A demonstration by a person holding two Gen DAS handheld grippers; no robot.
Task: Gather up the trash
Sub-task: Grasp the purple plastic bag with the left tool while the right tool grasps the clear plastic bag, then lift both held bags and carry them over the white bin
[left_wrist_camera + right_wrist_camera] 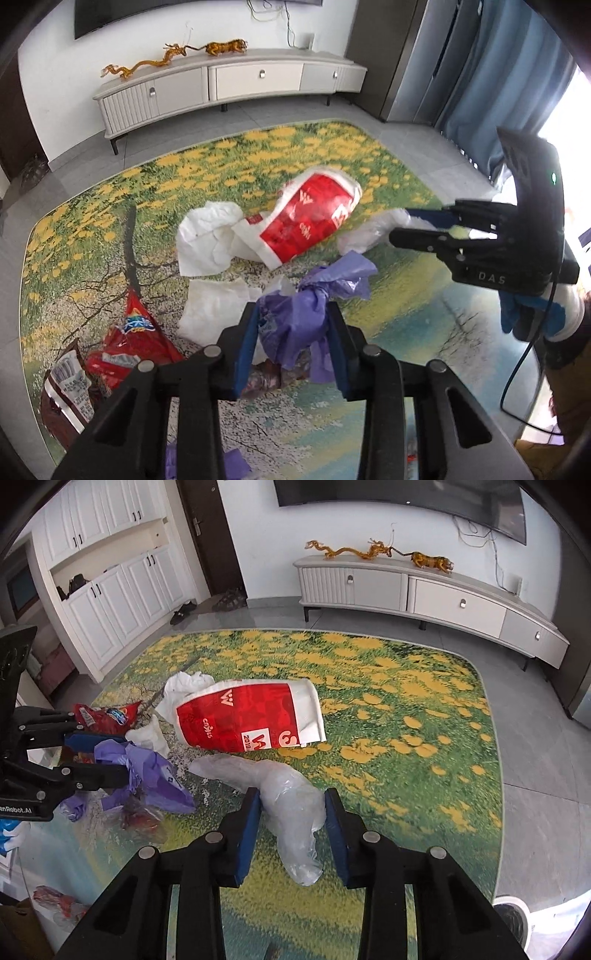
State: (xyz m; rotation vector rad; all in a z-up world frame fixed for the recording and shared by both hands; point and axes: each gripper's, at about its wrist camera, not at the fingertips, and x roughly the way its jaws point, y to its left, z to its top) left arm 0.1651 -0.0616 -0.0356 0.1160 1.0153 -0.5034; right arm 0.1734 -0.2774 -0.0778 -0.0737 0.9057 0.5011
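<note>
Trash lies scattered on a flowered rug (369, 158). My left gripper (293, 310) is shut on a crumpled purple plastic bag (295, 325), whose bulk fills the gap between the blue pads. The same gripper (125, 755) and purple bag (155, 775) show at the left of the right wrist view. My right gripper (292, 794) is shut on a clear plastic bag (291, 805) that hangs down between its pads. In the left wrist view it (400, 223) reaches in from the right with the clear bag (369, 232) at its tips.
A red-and-white bag (243, 716) lies mid-rug beside crumpled white paper (207, 236). A red snack wrapper (129, 339) and a brown wrapper (66, 384) lie at the left. A low TV cabinet (229, 85) lines the far wall, and blue curtains (498, 74) hang at the right.
</note>
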